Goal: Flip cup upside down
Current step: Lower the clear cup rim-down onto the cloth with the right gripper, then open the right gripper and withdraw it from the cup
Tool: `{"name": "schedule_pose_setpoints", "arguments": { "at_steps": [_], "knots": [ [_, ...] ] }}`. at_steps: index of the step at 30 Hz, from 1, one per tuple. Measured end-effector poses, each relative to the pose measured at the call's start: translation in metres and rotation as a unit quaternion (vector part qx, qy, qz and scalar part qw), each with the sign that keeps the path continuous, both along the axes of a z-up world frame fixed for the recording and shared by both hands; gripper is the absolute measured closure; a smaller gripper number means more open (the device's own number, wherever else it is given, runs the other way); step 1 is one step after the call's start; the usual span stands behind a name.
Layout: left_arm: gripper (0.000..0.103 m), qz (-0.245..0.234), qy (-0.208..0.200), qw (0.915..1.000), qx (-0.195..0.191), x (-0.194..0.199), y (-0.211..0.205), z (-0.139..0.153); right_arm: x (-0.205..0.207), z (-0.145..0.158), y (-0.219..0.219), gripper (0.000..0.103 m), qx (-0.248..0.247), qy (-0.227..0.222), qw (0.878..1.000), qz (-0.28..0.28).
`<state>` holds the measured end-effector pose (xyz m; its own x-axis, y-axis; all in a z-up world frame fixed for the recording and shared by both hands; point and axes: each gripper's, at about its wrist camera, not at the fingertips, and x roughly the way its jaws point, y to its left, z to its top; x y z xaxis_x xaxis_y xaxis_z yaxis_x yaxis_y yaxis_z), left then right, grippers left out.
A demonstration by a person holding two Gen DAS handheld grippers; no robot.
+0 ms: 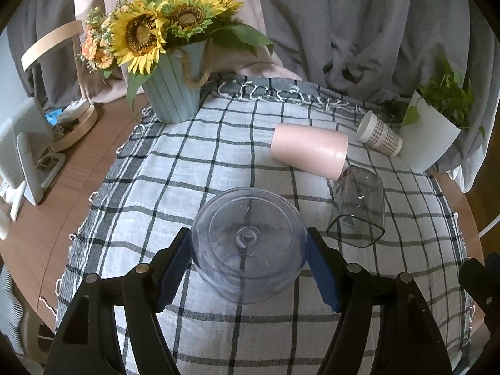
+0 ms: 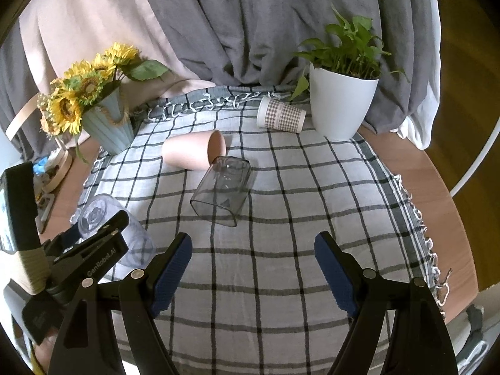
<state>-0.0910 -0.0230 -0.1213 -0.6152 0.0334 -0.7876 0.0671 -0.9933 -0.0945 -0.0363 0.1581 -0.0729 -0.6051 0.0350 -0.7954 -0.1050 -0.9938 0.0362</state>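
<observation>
A clear round plastic cup (image 1: 248, 243) stands upside down on the checked cloth (image 1: 193, 162), its base up. My left gripper (image 1: 250, 243) has its blue pads against both sides of it. The cup also shows in the right wrist view (image 2: 103, 218), with the left gripper (image 2: 93, 234) on it. My right gripper (image 2: 253, 250) is open and empty above the cloth. A clear squarish cup (image 2: 223, 195) lies on its side ahead of it. A pink cup (image 2: 193, 151) and a checked paper cup (image 2: 281, 115) also lie on their sides.
A blue pot of sunflowers (image 1: 173, 90) stands at the back left of the cloth. A white pot with a green plant (image 2: 340, 103) stands at the back right. Grey and pink curtains hang behind. The wooden table edge (image 2: 437, 193) curves on the right.
</observation>
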Motion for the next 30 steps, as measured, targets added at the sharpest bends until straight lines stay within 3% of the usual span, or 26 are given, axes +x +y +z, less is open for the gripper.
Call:
{"name": "schedule_pose_setpoints", "arguments": {
  "at_steps": [2,5,16,30],
  "knots": [
    [0.005,-0.006,-0.001,1.0000,0.001,0.001,0.001,0.002,0.000,0.001,0.000,0.022,-0.003,-0.001,1.000,0.000],
    [0.000,-0.004,0.017,0.9998,0.002,0.008,0.000,0.011,0.000,0.004,0.000,0.022,-0.007,0.003,1.000,0.003],
    [0.000,0.017,0.058,0.9973,-0.043,0.060,-0.001,0.061,0.027,0.037,0.000,0.015,-0.019,0.042,0.999,0.027],
    [0.000,0.017,0.104,0.9943,-0.011,0.107,0.001,0.108,0.068,0.076,0.001,0.012,-0.005,0.104,0.994,0.037]
  ]
}}
